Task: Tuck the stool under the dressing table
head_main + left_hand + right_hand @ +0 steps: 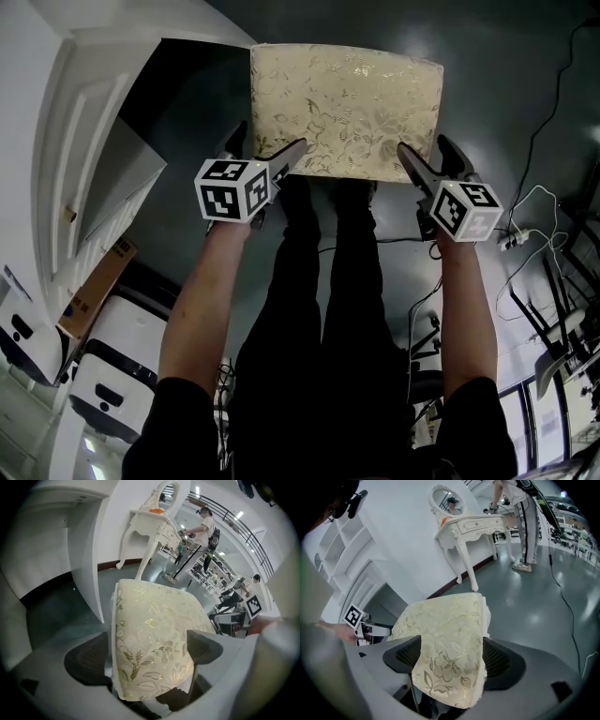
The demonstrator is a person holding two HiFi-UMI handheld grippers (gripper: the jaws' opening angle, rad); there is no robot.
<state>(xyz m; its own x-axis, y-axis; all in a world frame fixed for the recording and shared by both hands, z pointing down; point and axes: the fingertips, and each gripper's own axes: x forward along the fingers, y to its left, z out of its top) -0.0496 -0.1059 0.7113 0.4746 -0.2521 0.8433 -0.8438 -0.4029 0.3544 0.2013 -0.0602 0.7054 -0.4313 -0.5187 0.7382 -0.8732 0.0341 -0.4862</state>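
The stool stands on the grey floor just in front of the person's legs. Its cream, flower-patterned cushion faces up. In the head view the long axis of the cushion runs left to right, with one long edge nearest the person and the short ends pointing away.

The left tongs sit astride the near left corner of the cushion and the right tongs astride the near right corner. Each pair is spread wide with the padded edge between its two halves, and neither pair is clamped on it.

A white cabinet stands close by on the stool's left. In the right gripper view the white dressing table, with its oval mirror, stands against the wall beyond the stool's far side, well apart from it.
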